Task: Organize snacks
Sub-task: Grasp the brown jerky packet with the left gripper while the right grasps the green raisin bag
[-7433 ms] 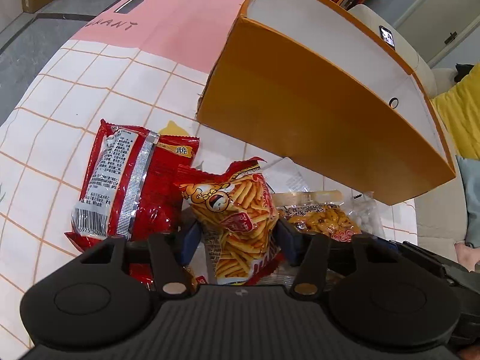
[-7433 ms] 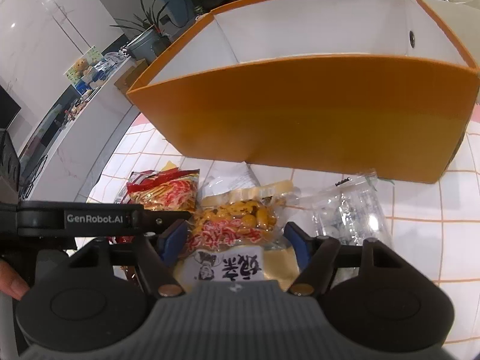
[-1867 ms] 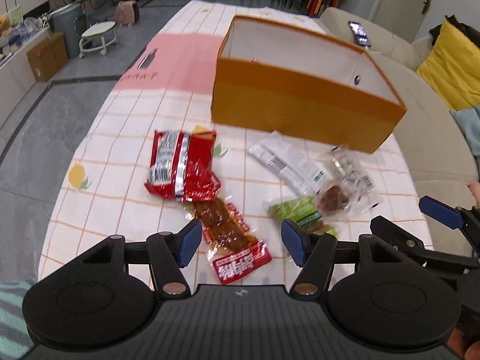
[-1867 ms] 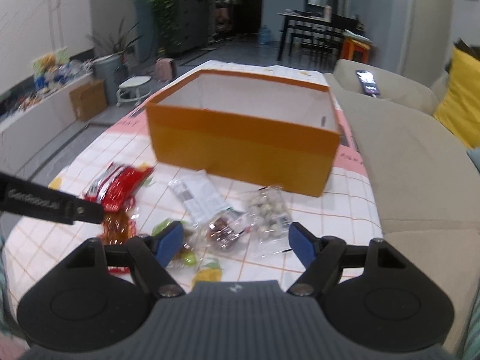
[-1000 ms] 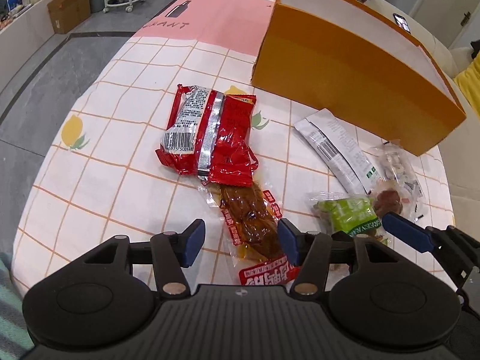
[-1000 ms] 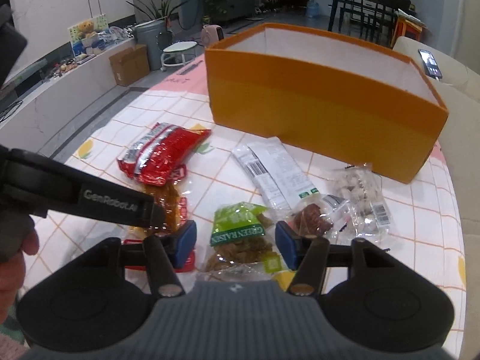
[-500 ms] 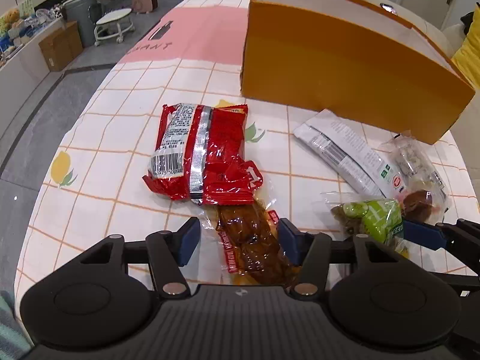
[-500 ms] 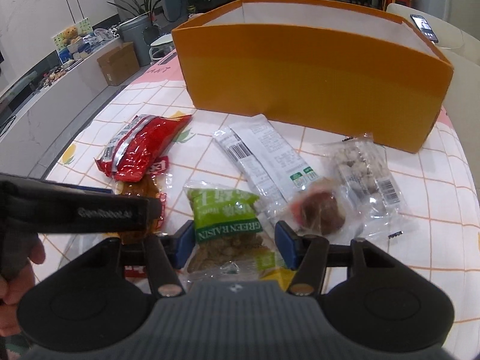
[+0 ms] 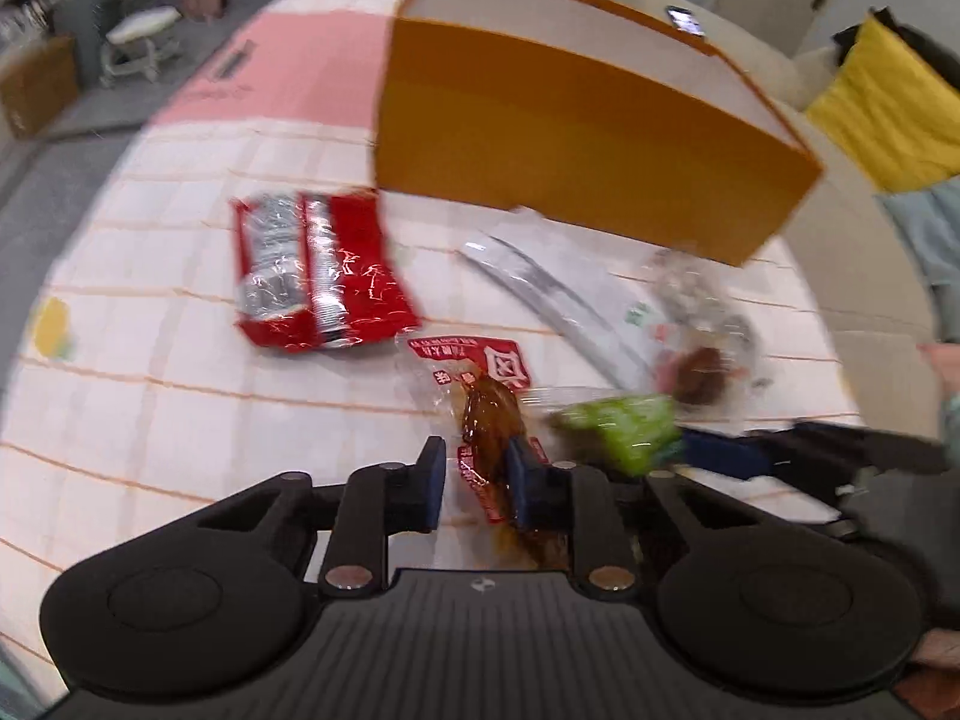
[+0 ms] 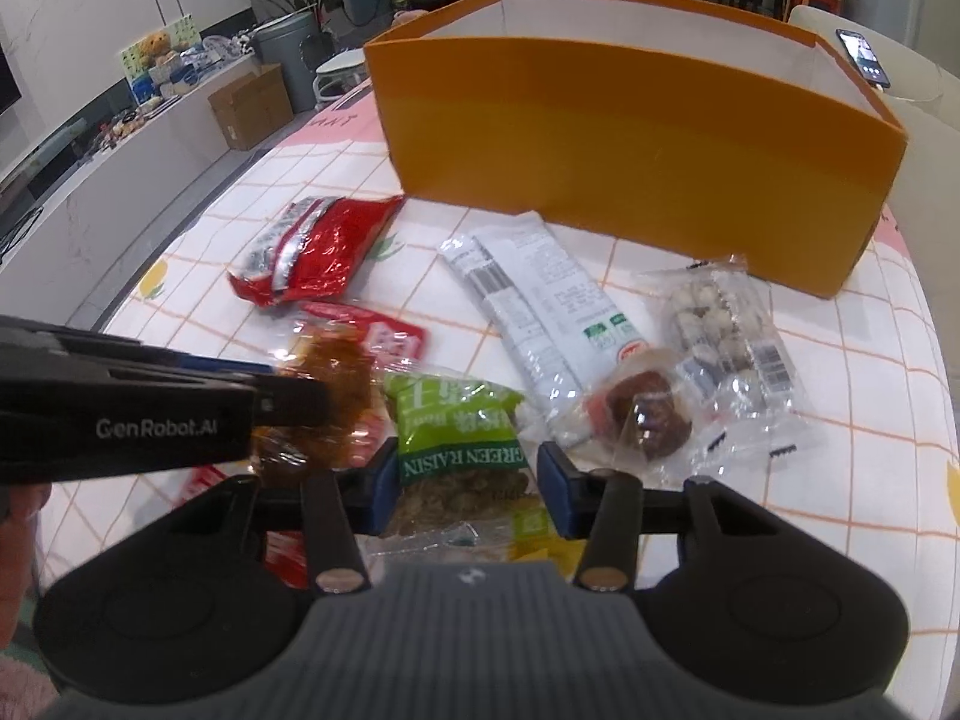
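Observation:
My left gripper [image 9: 477,483] is shut on a clear-and-red packet of brown snack [image 9: 489,420] and holds it lifted off the cloth; it also shows in the right wrist view [image 10: 336,384]. My right gripper [image 10: 468,492] is open, its jaws on either side of a green raisin bag [image 10: 459,438] that lies on the table. An orange box [image 10: 630,138] with a white inside stands open at the back. A red foil bag [image 10: 312,249], a long white packet [image 10: 540,312], a round brown snack [image 10: 651,414] and a clear bag of pale balls [image 10: 720,324] lie in front of it.
The table has a white checked cloth with a pink patch [image 9: 288,72] at the far left. A beige sofa with a yellow cushion [image 9: 894,108] is to the right, with a phone [image 10: 864,57] on it. The table edge [image 10: 180,204] falls away on the left.
My left gripper has closed on the brown snack packet and lifted it, the view swinging right. My right gripper has come down around the green raisin bag.

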`<action>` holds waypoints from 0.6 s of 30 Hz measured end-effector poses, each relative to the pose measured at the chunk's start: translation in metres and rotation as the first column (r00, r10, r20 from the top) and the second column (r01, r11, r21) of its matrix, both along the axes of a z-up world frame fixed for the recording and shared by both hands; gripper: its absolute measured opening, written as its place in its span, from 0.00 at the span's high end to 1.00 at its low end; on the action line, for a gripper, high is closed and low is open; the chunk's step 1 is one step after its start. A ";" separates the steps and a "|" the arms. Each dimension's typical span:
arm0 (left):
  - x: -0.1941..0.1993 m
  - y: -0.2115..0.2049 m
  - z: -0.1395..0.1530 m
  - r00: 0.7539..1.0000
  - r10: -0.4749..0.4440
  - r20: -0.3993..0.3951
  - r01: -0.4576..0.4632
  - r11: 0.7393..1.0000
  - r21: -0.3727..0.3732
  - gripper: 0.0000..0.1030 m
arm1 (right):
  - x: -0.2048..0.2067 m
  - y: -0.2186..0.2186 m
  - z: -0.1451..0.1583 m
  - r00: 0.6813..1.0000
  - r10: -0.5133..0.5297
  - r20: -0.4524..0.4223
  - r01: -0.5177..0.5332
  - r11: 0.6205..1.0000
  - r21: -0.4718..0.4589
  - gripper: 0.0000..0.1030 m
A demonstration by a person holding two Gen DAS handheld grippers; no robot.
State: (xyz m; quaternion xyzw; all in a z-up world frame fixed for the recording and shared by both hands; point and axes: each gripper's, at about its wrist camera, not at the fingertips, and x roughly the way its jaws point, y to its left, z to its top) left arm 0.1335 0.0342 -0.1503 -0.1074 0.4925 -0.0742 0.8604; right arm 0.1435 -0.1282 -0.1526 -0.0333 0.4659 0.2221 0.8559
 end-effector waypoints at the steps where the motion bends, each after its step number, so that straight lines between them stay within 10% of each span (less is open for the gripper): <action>1: -0.002 0.000 0.000 1.000 0.009 -0.006 -0.009 1.000 -0.024 0.79 | -0.002 0.001 0.000 1.000 0.006 -0.003 -0.006 1.000 -0.003 0.56; 10: -0.004 0.000 0.013 1.000 -0.002 0.004 0.002 0.985 -0.172 0.79 | -0.007 -0.021 0.000 0.992 -0.074 -0.102 0.077 0.997 0.026 0.57; 18: -0.001 -0.029 0.012 0.998 -0.054 -0.033 0.049 0.991 -0.125 0.73 | -0.009 -0.040 -0.003 0.975 -0.131 -0.180 0.144 0.988 0.063 0.58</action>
